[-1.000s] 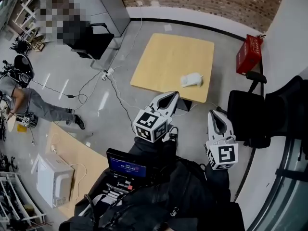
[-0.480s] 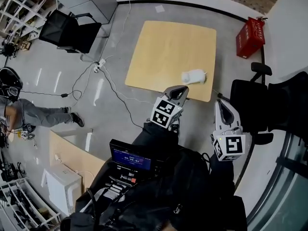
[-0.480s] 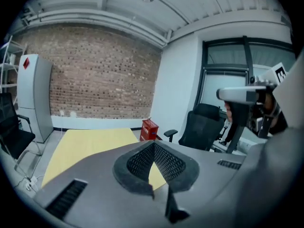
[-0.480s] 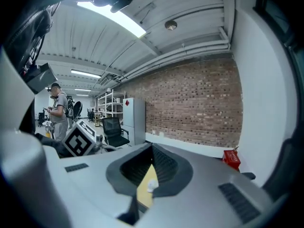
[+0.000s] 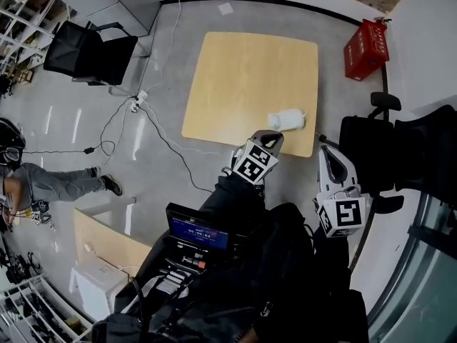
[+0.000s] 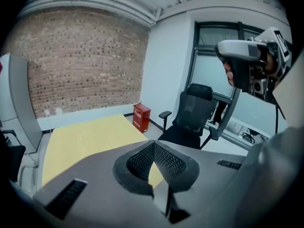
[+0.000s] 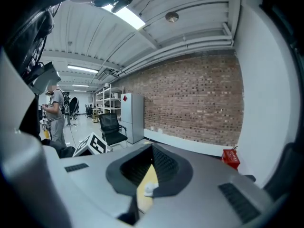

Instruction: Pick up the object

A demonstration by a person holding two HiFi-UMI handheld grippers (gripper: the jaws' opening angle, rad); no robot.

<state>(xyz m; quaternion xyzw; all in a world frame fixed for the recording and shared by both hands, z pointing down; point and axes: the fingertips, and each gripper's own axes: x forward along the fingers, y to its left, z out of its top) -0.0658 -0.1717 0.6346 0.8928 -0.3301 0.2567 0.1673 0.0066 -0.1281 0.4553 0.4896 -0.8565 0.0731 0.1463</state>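
Left claw, pressed together and empty, points near the object on the bench; right claw likewise, further off.

Grey floor, crossed by cables. A wooden table stands near the brick wall. One black chair is far left and another is just right of the table. A red box sits beyond. Window in the white wall. Ceiling light lit.
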